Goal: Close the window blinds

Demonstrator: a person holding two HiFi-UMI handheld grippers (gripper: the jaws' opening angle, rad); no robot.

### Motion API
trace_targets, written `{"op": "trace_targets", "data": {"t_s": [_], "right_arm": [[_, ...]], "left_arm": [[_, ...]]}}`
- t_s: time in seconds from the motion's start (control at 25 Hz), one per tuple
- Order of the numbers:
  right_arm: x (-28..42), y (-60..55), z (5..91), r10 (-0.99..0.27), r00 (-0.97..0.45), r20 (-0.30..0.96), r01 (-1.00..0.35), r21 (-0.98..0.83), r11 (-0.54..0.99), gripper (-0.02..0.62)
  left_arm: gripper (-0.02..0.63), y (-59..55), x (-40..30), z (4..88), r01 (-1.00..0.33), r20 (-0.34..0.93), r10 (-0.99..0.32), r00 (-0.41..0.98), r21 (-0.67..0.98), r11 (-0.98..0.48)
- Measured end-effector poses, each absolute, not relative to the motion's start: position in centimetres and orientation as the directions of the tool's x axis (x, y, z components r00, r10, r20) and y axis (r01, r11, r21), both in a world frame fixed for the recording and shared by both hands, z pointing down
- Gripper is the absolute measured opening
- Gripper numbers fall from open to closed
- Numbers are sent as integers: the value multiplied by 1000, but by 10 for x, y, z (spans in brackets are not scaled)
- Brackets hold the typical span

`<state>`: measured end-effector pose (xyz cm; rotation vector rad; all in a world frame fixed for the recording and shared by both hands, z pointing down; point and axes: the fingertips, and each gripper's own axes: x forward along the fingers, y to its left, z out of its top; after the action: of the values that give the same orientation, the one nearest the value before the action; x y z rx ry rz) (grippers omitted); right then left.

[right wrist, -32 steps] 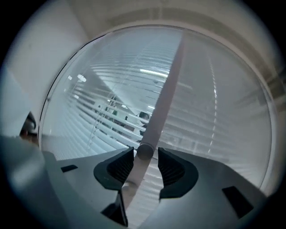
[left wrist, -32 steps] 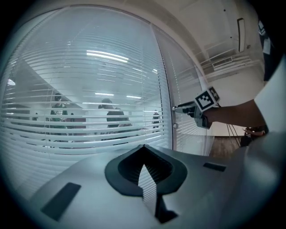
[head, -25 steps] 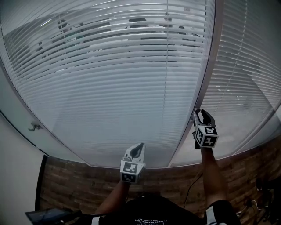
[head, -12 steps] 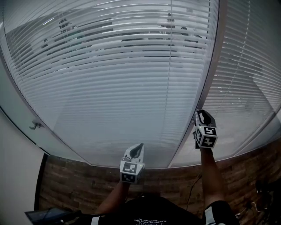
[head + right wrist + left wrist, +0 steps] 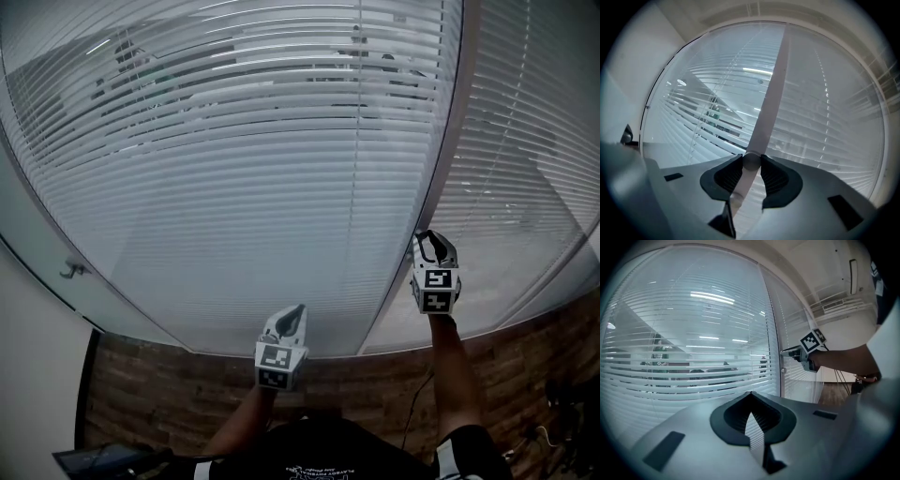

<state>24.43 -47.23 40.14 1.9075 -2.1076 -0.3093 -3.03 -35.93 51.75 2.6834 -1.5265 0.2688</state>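
Right gripper view: the right gripper's (image 5: pixel 751 157) fingers (image 5: pixel 731 174) have just been closing and pinch the round knob (image 5: pixel 751 163) on the window frame (image 5: pixel 774 93), beside the blinds (image 5: pixel 825 117). The left gripper (image 5: pixel 751 394) is farther off, its fingers together and empty.

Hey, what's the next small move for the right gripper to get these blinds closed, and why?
Probably roll the right gripper to twist the round knob on the window frame: its jaws have just been closing and now pinch that knob, while the upper slats are open enough to see through.
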Motion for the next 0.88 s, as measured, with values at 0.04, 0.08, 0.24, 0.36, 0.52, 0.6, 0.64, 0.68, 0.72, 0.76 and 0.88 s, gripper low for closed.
{"op": "trace_targets", "data": {"t_s": [0.04, 0.08, 0.24, 0.36, 0.52, 0.6, 0.64, 0.68, 0.72, 0.76, 0.88], "right_arm": [[242, -472, 401, -994, -82, 66, -919, 381, 101, 126], [242, -472, 402, -995, -75, 68, -895, 435, 97, 126], [237, -471, 400, -996, -44, 80, -754, 652, 86, 126], [232, -468, 399, -995, -20, 98, -612, 786, 90, 126], [236, -473, 412, -995, -23, 102, -393, 914, 102, 126], [235, -474, 414, -994, -22, 105, -298, 948, 107, 126], [235, -474, 415, -994, -18, 105, -250, 962, 106, 126], [235, -474, 416, -994, -13, 104, -198, 975, 105, 126], [235, -475, 417, -995, -7, 102, -142, 985, 102, 126], [236, -476, 418, -995, -2, 101, -87, 991, 101, 126], [235, -475, 420, -994, 1, 107, 31, 994, 107, 126]], "left_arm": [[-5, -359, -30, 518, -856, 173, -849, 500, -47, -514], [-5, -359, -30, 518, -857, 175, -849, 499, -47, -513], [-5, -358, -29, 516, -856, 191, -845, 500, -44, -516], [-5, -359, -29, 517, -854, 173, -846, 505, -44, -519], [-5, -359, -29, 521, -851, 186, -842, 507, -49, -523], [-5, -359, -29, 519, -851, 178, -842, 509, -46, -523], [-5, -359, -28, 519, -851, 175, -843, 509, -44, -523], [-5, -360, -28, 520, -851, 175, -843, 509, -45, -523], [-5, -360, -28, 521, -850, 176, -842, 510, -47, -525], [-5, -361, -28, 521, -849, 176, -841, 511, -48, -526], [-5, -360, -26, 520, -848, 174, -840, 514, -41, -528]]}}
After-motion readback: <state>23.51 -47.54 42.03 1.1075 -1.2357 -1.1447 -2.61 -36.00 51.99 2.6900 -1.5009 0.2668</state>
